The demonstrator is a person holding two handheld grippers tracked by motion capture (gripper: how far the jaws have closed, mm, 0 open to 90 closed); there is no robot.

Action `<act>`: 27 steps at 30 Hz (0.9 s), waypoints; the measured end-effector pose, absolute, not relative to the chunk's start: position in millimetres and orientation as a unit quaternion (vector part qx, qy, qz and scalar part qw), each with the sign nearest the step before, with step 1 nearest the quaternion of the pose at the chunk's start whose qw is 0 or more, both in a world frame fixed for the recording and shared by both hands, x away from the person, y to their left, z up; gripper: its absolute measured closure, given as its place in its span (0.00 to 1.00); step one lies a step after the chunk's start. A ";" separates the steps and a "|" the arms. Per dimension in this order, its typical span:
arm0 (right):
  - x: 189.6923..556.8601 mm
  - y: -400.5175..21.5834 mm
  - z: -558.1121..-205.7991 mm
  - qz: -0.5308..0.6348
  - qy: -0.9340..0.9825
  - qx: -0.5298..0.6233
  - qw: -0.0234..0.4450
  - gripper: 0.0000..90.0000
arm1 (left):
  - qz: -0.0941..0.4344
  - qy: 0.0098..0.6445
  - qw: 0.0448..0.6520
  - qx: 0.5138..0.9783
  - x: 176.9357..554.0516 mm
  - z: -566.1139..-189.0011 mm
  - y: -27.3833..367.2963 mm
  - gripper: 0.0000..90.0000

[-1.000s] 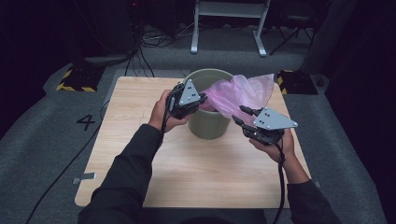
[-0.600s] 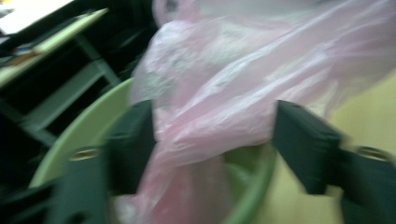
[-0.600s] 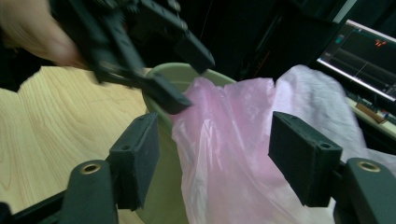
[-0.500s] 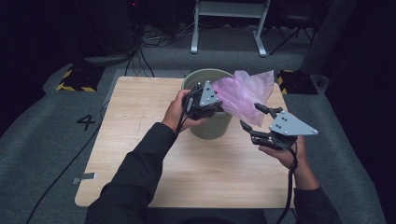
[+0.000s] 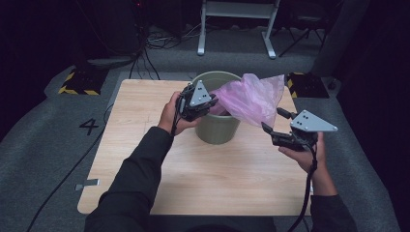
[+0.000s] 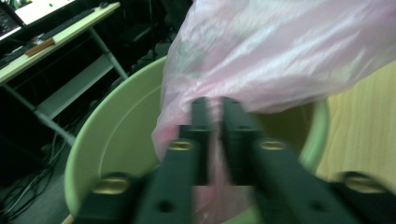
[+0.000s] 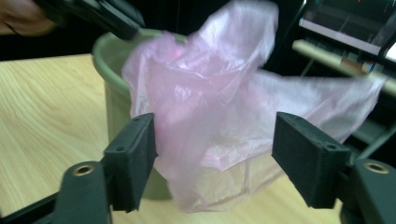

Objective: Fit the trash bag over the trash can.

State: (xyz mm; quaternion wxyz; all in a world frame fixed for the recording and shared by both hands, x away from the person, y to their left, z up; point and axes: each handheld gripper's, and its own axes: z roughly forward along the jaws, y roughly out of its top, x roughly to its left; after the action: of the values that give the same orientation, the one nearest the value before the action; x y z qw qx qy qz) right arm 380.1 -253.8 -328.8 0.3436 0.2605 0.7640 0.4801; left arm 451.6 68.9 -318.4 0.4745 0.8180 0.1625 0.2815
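A green bucket (image 5: 218, 129) stands on the wooden table (image 5: 145, 159) near its far middle. A thin pink plastic bag (image 5: 251, 99) spills out of the bucket's mouth and hangs over its right rim. My left gripper (image 5: 212, 102) is at the bucket's left rim, shut on the bag's edge; in the left gripper view the jaws pinch the pink bag (image 6: 280, 56) over the green bucket (image 6: 116, 140). To the right of the bucket, my right gripper (image 5: 274, 121) is open, apart from the bag. The right gripper view shows the bag (image 7: 210, 112) beyond its spread jaws, and the bucket (image 7: 116, 102).
The table sits on grey carpet marked with a "4" (image 5: 89, 126). A white metal stand (image 5: 237, 24) and cables lie beyond the far edge. Black-and-yellow taped blocks (image 5: 77, 83) flank the table's far corners. Bare wood lies in front of the bucket.
My right gripper has pulled back to the right, away from the bag, and now stands open. My left gripper has stayed at the bucket's rim holding the bag.
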 end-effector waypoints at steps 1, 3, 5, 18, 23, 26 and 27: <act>384.0 -255.1 -335.1 0.482 0.769 0.260 0.331 0.62 | 0.266 0.149 0.479 0.823 447.0 -318.0 63.5 0.53; 384.2 -255.6 -339.0 0.481 0.777 0.245 0.325 0.79 | 0.271 0.141 0.475 0.825 441.4 -317.0 55.9 0.35; 381.0 -254.8 -340.8 0.488 0.777 0.231 0.325 0.91 | 0.273 0.136 0.477 0.825 438.9 -316.3 52.3 0.31; 358.7 -229.5 -334.1 0.511 0.780 0.170 0.320 0.95 | 0.307 0.118 0.460 0.825 432.0 -316.4 45.8 1.00; 356.0 -219.6 -335.5 0.510 0.783 0.161 0.316 0.97 | 0.303 0.122 0.465 0.823 428.8 -321.1 59.0 1.00; 355.0 -212.1 -336.8 0.507 0.790 0.153 0.310 0.99 | 0.294 0.117 0.480 0.818 421.5 -325.2 65.4 0.95; 355.5 -207.3 -337.9 0.506 0.793 0.152 0.303 1.00 | 0.295 0.114 0.480 0.818 418.5 -326.6 66.8 0.89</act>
State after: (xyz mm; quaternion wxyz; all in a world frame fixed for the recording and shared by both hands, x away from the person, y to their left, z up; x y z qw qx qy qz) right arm 355.5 -207.3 -337.9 0.3028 0.1520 0.7933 0.5059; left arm 418.5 66.8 -326.6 0.4801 0.8181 0.1142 0.2952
